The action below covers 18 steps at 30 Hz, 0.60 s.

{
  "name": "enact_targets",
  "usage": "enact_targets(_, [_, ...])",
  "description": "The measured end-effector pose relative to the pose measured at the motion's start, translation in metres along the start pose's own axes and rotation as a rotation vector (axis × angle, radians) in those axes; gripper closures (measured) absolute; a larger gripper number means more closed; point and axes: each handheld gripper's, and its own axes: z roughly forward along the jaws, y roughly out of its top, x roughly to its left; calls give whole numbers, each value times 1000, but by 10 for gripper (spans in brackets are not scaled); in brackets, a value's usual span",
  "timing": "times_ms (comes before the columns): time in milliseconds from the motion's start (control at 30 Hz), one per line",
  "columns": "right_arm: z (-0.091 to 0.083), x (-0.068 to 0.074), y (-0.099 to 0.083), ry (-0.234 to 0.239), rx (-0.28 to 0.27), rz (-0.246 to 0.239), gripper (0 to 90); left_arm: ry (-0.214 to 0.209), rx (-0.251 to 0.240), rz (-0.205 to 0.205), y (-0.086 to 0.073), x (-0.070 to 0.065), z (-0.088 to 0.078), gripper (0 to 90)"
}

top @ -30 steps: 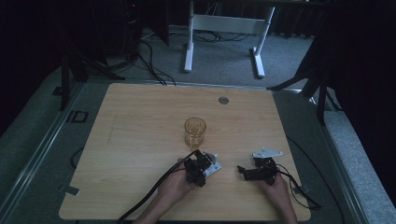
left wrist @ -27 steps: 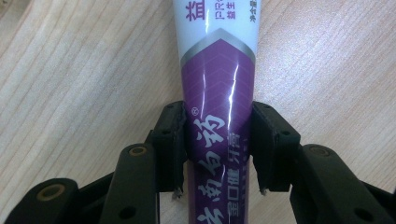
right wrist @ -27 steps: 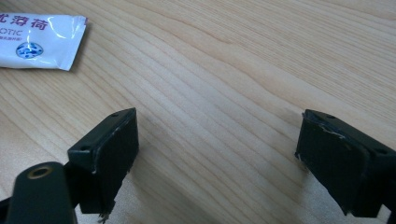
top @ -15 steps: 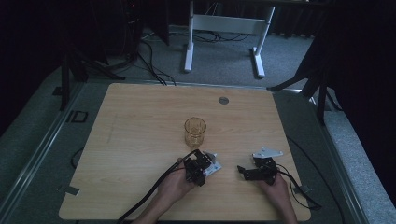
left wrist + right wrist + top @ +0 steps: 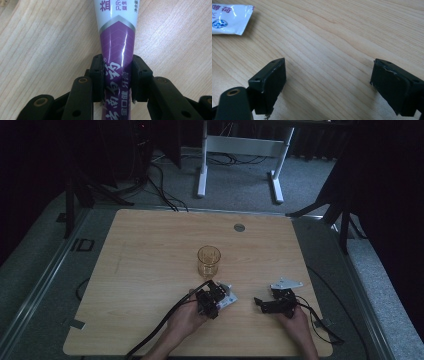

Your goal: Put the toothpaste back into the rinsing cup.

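The purple-and-white plastic toothpaste tube point(image 5: 117, 50), lying on the pale wooden bench point(image 5: 150, 270), has just been closed on by the left tool point(image 5: 117, 77); a lift appears possible. The right tool point(image 5: 327, 85) is held wide, empty.

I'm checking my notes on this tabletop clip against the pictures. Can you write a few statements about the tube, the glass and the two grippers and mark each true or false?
1. The left gripper has its pads pressed on the purple and white tube. True; its jaws have just been closing on it.
2. The right gripper is holding the tube's flat end. False; its jaws stand wide apart over bare table, with the tube's flat end off to the side.
3. The glass stands upright on the table beyond the left gripper. True.
4. The tube stands inside the glass. False; it lies flat on the wood, apart from the glass.
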Motion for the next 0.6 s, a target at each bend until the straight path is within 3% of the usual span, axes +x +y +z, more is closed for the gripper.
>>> enact_targets(600, [0, 0, 0, 0, 1, 1, 126, 23, -59, -18, -4, 3, -21, 694])
